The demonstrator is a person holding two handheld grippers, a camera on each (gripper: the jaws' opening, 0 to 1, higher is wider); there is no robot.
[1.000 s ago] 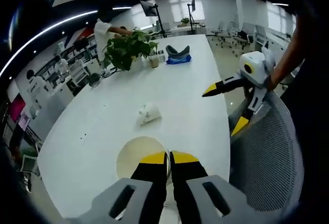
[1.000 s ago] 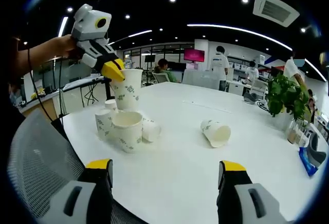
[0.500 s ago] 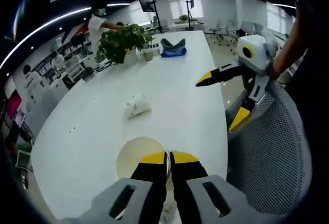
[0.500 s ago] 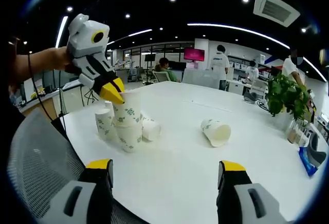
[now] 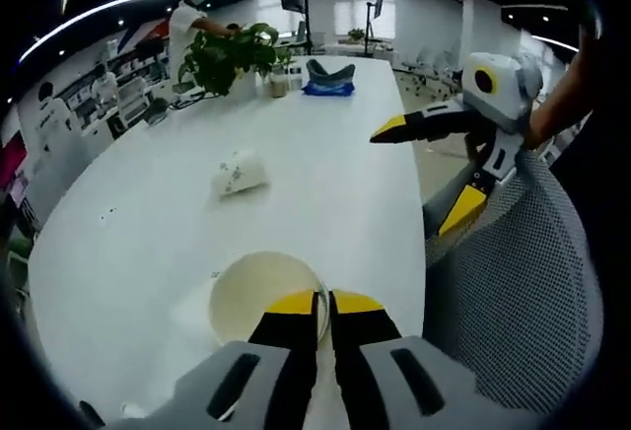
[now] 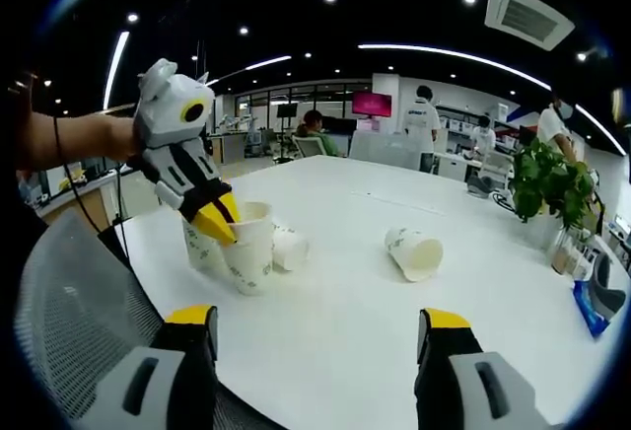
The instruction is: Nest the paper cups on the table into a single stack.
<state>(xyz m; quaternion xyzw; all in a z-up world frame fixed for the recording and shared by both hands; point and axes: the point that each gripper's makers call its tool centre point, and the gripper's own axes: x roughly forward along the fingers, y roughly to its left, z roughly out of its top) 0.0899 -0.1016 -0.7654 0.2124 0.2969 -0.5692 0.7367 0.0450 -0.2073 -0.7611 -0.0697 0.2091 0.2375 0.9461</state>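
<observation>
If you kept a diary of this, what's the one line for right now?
left gripper: shut on paper cup, seated in stack | right gripper: open, idle | tipped cup: loose on table

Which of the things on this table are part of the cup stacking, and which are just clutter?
Job:
- held cup, pinched by left gripper
- cup beneath it
- upright cup
- cup lying behind
- tipped cup
- right gripper, open

Clutter:
- potted plant
- blue holder

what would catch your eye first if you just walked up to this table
The left tongs pinch the rim of a paper cup seated in another near the table's edge. One cup lies on its side mid-table, and the right tongs hang open, empty.
</observation>
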